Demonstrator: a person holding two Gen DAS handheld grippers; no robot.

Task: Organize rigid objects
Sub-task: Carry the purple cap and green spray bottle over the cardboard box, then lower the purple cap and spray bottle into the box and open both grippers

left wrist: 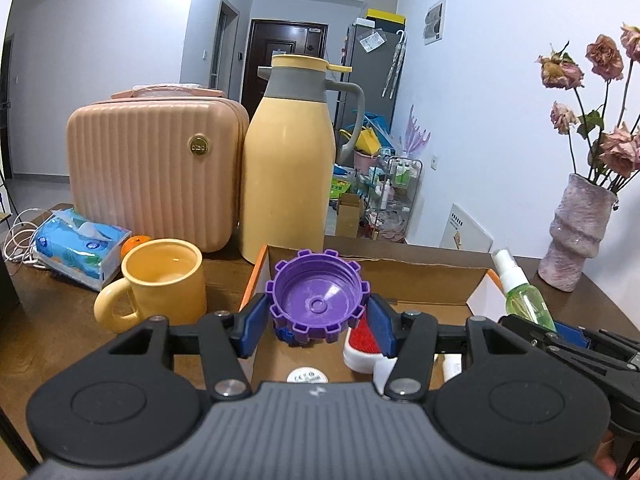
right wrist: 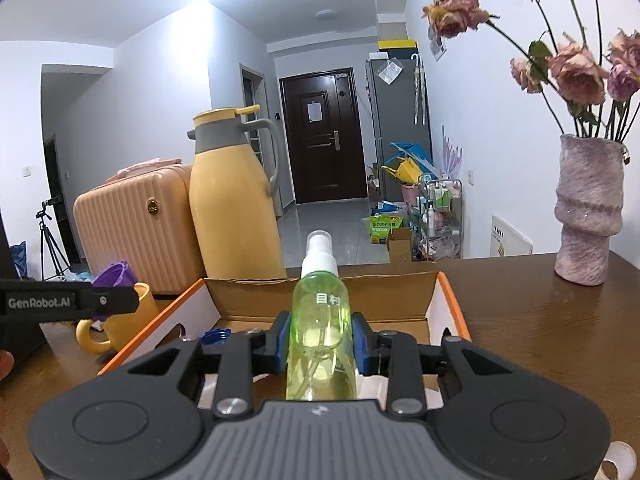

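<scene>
Green spray bottle point(right wrist: 322, 336): long axis along the right tongs point(right wrist: 321, 346), nozzle pointing away, above the open cardboard box point(right wrist: 448, 308) on the table point(right wrist: 540, 320); narrow pinch on its body. Left tongs point(left wrist: 318, 326) pinch purple toothed cap point(left wrist: 318, 300), hollow facing camera. Left view alone shows red-bristled brush point(left wrist: 362, 340) inside box.

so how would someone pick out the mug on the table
Find the tall yellow thermos jug standing beside the ribbed pink case. In front of them, just left of the open cardboard box, sits the yellow mug: the only short, open-topped yellow thing.
</scene>
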